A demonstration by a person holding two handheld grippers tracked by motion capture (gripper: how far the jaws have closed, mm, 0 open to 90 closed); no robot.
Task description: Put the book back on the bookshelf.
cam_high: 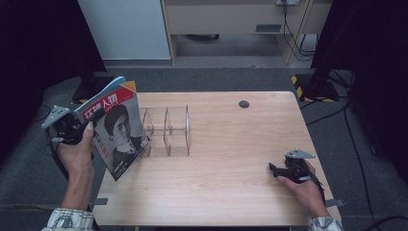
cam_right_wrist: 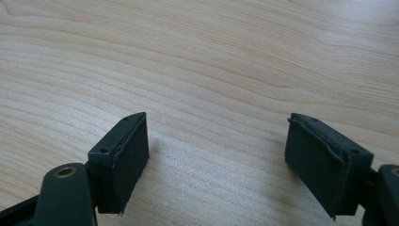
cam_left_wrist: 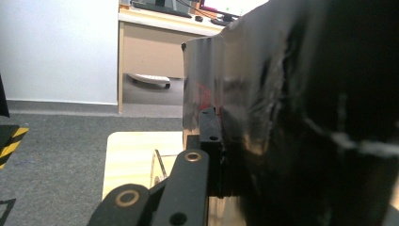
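A magazine (cam_high: 118, 127) with a red title band and a portrait on its cover is held upright and tilted over the table's left edge. My left gripper (cam_high: 91, 121) is shut on its upper left edge. In the left gripper view the glossy cover (cam_left_wrist: 291, 117) rises close on the right, pressed against my left gripper's (cam_left_wrist: 221, 141) black jaw. Just right of the magazine a clear acrylic rack (cam_high: 166, 130) with several dividers stands on the wooden table (cam_high: 231, 144). My right gripper (cam_high: 275, 169) rests low at the table's right front, open. Nothing but bare wood lies between its pads (cam_right_wrist: 124, 160).
A small dark round hole (cam_high: 244, 104) sits in the tabletop near the far edge. Behind the table are a white cabinet (cam_high: 125, 29) and a wooden desk (cam_high: 231, 19). A stand base with yellow-black stripes (cam_high: 308, 84) sits on the grey carpet at far right.
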